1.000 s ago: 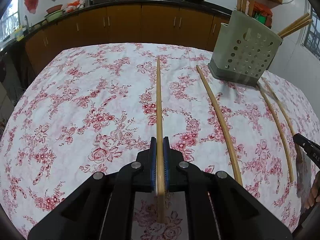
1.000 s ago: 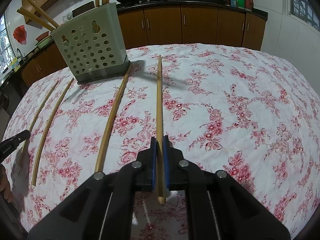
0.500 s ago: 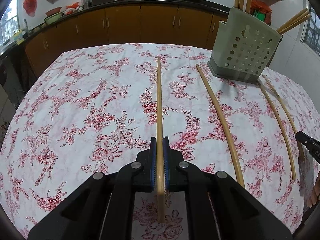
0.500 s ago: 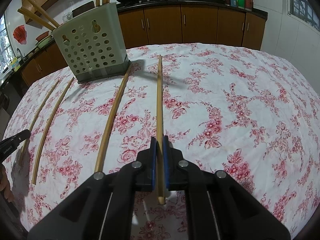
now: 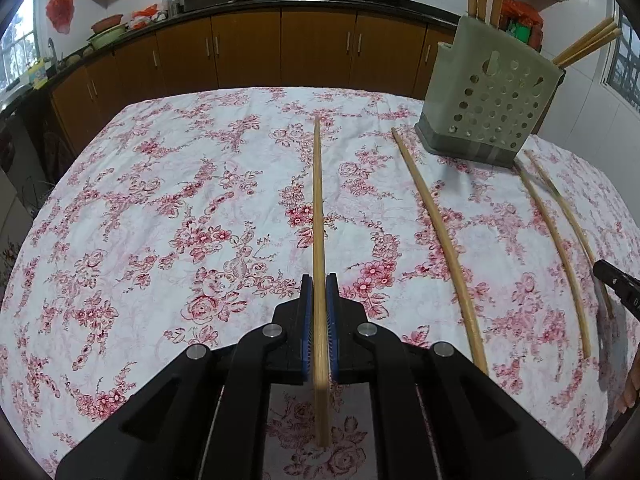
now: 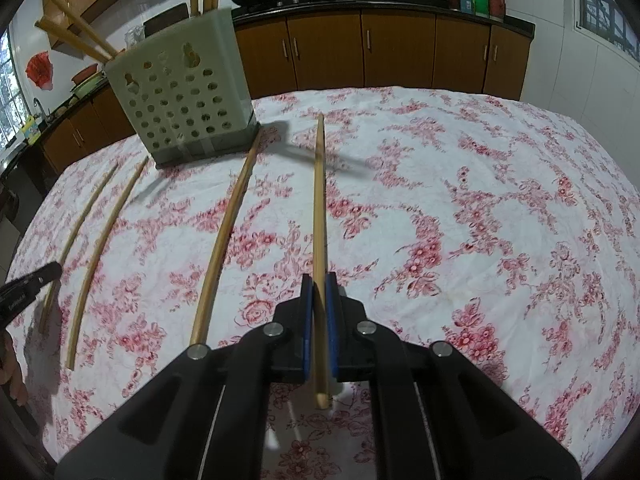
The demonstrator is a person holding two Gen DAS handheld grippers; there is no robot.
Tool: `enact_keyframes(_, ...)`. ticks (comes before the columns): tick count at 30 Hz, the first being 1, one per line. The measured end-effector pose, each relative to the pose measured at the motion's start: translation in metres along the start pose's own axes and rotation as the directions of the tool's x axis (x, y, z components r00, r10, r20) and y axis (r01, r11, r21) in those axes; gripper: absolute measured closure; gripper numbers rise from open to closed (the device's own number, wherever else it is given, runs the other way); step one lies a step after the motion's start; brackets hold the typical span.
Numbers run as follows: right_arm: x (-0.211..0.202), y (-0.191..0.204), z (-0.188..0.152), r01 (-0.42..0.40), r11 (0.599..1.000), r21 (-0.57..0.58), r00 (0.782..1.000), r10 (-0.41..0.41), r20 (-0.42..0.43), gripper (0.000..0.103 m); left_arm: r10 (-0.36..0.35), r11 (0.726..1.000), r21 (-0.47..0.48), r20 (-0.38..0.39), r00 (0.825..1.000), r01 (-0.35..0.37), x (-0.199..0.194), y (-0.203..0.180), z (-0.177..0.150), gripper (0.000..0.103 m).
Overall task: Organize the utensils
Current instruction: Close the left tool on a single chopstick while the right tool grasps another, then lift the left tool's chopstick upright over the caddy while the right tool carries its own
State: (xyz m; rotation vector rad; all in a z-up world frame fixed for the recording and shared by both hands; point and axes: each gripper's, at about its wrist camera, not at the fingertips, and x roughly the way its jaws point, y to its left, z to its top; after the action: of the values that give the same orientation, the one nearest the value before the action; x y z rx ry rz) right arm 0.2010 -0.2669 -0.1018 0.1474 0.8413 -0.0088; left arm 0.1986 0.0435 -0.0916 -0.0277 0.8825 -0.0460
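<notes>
Jaws unchanged, each clamping its chopstick (image 5: 318,216)

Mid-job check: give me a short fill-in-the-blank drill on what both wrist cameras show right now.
1. The left gripper is shut on a ____.
2. The perforated green holder stands on the floral ____.
3. In the left wrist view, ____ loose chopsticks lie on the cloth right of the held one.
4. The right gripper holds ____ chopstick.

Missing words: chopstick; tablecloth; three; one
</notes>
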Motion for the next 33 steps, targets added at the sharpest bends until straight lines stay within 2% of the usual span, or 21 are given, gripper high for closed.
enact_keyframes(7,-0.041,-0.002,0.025,-0.015,1.0,-0.001,0.99,0.015,0.139,0.095,-0.024,0.999,-0.025,0.131,0.991,0.027,-0.043,0.003,0.024,0.096)
enact_keyframes(14,-0.083,-0.002,0.049,-0.031,1.0,0.002,0.958,0.029,0.286,0.095,-0.036,0.997,-0.05,0.291,0.956,0.053,-0.092,0.004,0.058,0.096)
enact_keyframes(17,-0.093,-0.002,0.055,-0.036,0.999,0.003,0.946,0.033,0.323,0.095,-0.033,0.997,-0.055,0.33,0.943,0.054,-0.102,0.003,0.067,0.096)
enact_keyframes(21,-0.098,-0.001,0.059,-0.038,0.999,0.003,0.939,0.035,0.343,0.095,-0.034,0.997,-0.049,0.351,0.936,0.055,-0.107,0.001,0.072,0.096)
enact_keyframes(30,-0.105,0.005,0.065,-0.044,0.999,-0.011,0.926,0.045,0.374,0.095,-0.044,0.998,-0.031,0.364,0.93,0.059,-0.109,-0.005,0.078,0.096)
enact_keyframes(33,-0.112,0.009,0.071,-0.045,0.999,-0.021,0.917,0.05,0.396,0.095,-0.059,0.997,-0.016,0.383,0.922,0.07,-0.116,-0.011,0.085,0.096)
